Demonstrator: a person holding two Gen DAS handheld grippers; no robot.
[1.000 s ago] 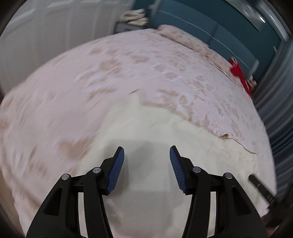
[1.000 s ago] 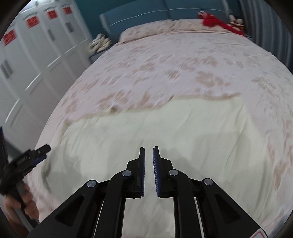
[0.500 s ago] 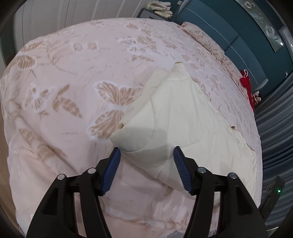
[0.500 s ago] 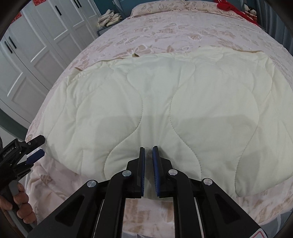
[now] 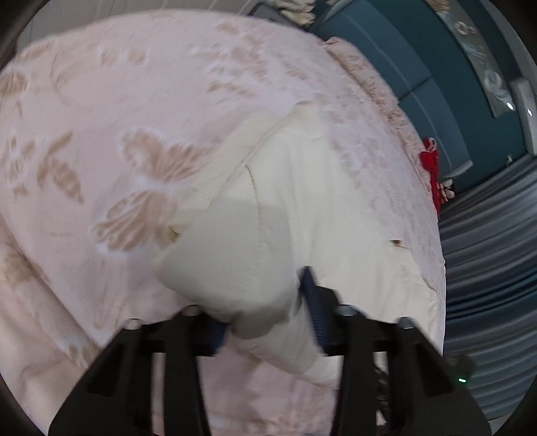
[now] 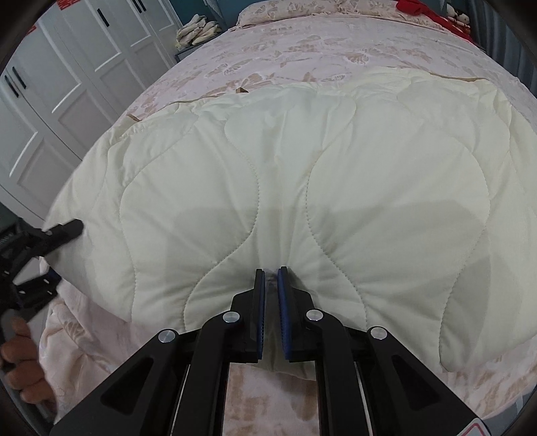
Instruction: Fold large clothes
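Bedroom setup, with a big bed [image 6: 335, 57] taking up basically everything, covered in a pink bedspread [image 5: 100, 117] with tan butterfly and leaf prints. White wardrobe doors [image 6: 67, 84] run along the left side in the right wrist view, and a teal padded headboard [image 5: 419, 84] sits at the far end, with grey curtains [image 5: 486, 251] down the right side in the left wrist view. On top of the bedspread, at the near end of the bed, lies the cream quilted comforter [image 6: 335, 184] with wavy stitch lines, spread fairly flat and reaching close to the near edge. Something red [image 5: 431, 167] sits up by the pillows, and a pile of pale folded stuff [image 6: 198, 30] is on a stand next to the headboard, too small to make out. Left gripper [image 5: 265, 318] is at the near left corner of the comforter, the picture is pretty blurry, but its jaws are closing with a puffy corner bunched between them, and I can't tell if the pads have fully clamped it. Right gripper [image 6: 271, 302] is at the near edge around the middle, fingers almost together with a thin pinch of the cream fabric squeezed in the narrow gap. A person's hand [image 6: 20, 369] shows at the lower left of the right wrist view, wrapped round the left gripper's handle.
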